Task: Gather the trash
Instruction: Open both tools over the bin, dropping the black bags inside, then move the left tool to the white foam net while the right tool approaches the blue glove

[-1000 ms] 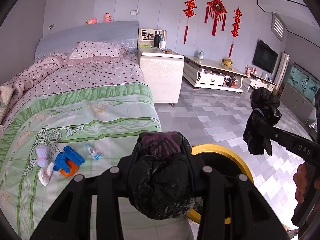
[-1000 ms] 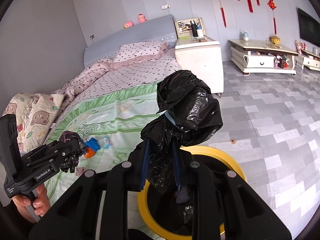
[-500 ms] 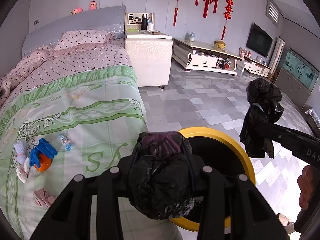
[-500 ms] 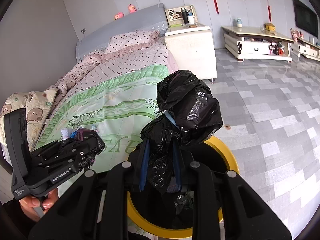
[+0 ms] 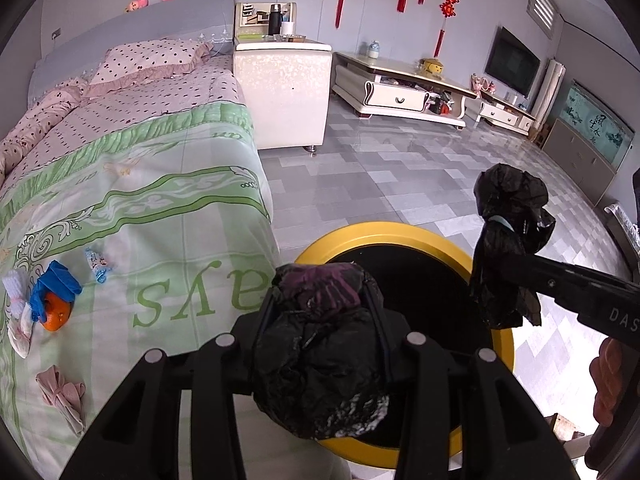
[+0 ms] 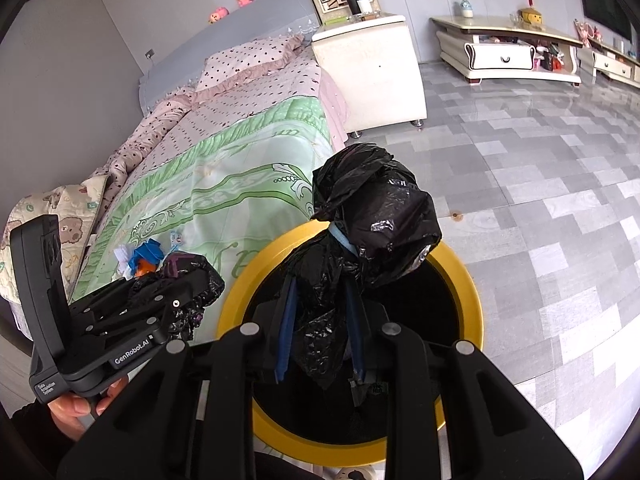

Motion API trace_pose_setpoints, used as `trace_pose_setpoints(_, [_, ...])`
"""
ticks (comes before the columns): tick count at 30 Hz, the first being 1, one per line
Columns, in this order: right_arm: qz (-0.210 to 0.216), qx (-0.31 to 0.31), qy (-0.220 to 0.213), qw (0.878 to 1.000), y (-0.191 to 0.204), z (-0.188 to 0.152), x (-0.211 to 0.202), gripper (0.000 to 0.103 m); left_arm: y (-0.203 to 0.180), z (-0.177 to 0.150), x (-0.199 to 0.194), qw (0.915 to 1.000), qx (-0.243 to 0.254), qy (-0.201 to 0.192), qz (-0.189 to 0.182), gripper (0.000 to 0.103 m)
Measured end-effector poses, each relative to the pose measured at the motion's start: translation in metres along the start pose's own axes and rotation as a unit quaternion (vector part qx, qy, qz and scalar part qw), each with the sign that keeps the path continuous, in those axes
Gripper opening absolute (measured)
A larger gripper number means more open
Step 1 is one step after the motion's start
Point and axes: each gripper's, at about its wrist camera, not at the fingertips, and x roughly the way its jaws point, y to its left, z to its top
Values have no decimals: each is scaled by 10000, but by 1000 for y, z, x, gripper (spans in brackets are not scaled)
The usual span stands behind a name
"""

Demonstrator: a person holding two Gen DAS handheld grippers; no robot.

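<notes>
My left gripper (image 5: 320,320) is shut on a crumpled black and purple plastic wad (image 5: 320,352), held at the left rim of a yellow-rimmed bin (image 5: 400,236). It also shows in the right wrist view (image 6: 180,288). My right gripper (image 6: 320,320) is shut on a black plastic bag (image 6: 376,220) and holds it over the bin's dark opening (image 6: 440,300). That bag also shows in the left wrist view (image 5: 508,248). More litter lies on the bed: a blue and orange item (image 5: 54,300), a small wrapper (image 5: 98,266), white tissue (image 5: 16,292) and a pink scrap (image 5: 60,392).
The bed with a green quilt (image 5: 140,208) is to the left of the bin. A white nightstand (image 5: 284,96) stands behind it. A low TV cabinet (image 5: 400,92) runs along the far wall. Grey tiled floor (image 5: 380,168) lies to the right.
Both grippers have moved towards the bin and lower; the bin now fills more of both views. The right gripper's bag now hangs over the opening. Both grips are unchanged.
</notes>
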Motion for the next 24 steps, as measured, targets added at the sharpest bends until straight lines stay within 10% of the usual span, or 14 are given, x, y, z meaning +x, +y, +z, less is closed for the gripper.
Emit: trace_pose_setpoints(24, [212, -159, -211, 9994, 41, 8, -14, 38, 80, 4, -42, 9965, -521, -278, 589, 72])
